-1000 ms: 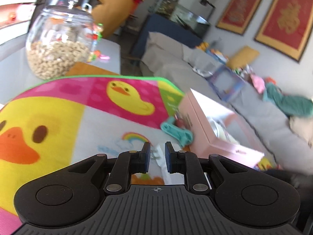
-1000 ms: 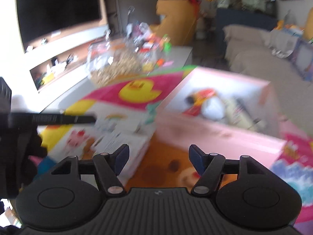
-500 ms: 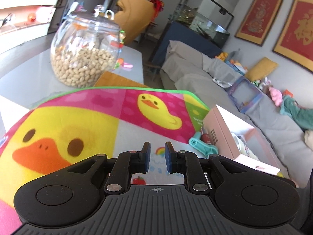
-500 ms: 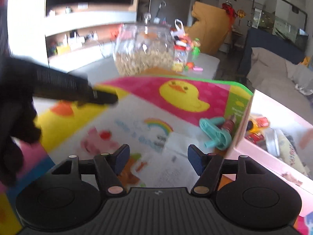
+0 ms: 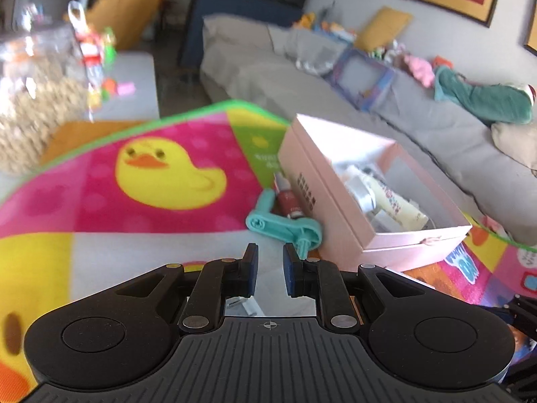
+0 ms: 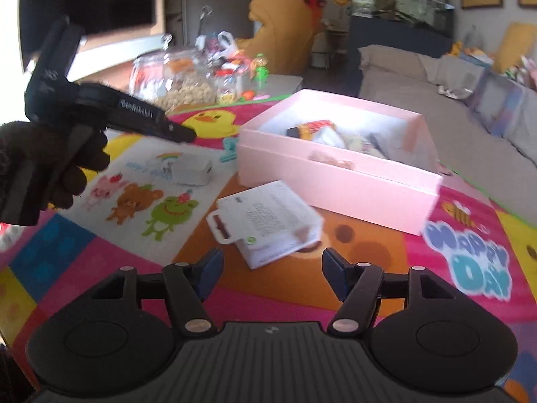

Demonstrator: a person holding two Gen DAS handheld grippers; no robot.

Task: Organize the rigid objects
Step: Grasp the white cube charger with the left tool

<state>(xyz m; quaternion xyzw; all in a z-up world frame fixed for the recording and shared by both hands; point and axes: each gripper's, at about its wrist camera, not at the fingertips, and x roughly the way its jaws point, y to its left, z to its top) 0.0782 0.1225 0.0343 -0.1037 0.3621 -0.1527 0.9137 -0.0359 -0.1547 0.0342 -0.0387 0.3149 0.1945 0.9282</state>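
An open pink box (image 5: 339,208) (image 6: 335,181) stands on the play mat with bottles and tubes inside. A teal plastic tool (image 5: 285,226) (image 6: 230,147) and a small red bottle (image 5: 289,201) lie against its left wall. My left gripper (image 5: 270,262) hovers just short of the teal tool, jaws nearly together with nothing between them. In the right wrist view a gloved hand (image 6: 43,168) holds the left gripper (image 6: 186,136) above the mat. My right gripper (image 6: 272,272) is open and empty, with a white flat package (image 6: 268,221) lying just beyond its fingertips. A small white case (image 6: 193,169) lies further left.
A colourful play mat (image 6: 470,268) covers the table. A glass jar of nuts (image 5: 30,100) (image 6: 178,80) and small toys (image 6: 235,77) stand at the far edge. A grey sofa (image 5: 369,107) with clutter runs along the right.
The left wrist view swung right, bringing the pink box and teal tool closer to centre. The right gripper drew back and right, so the white package now lies before it. Both grippers kept their openings.
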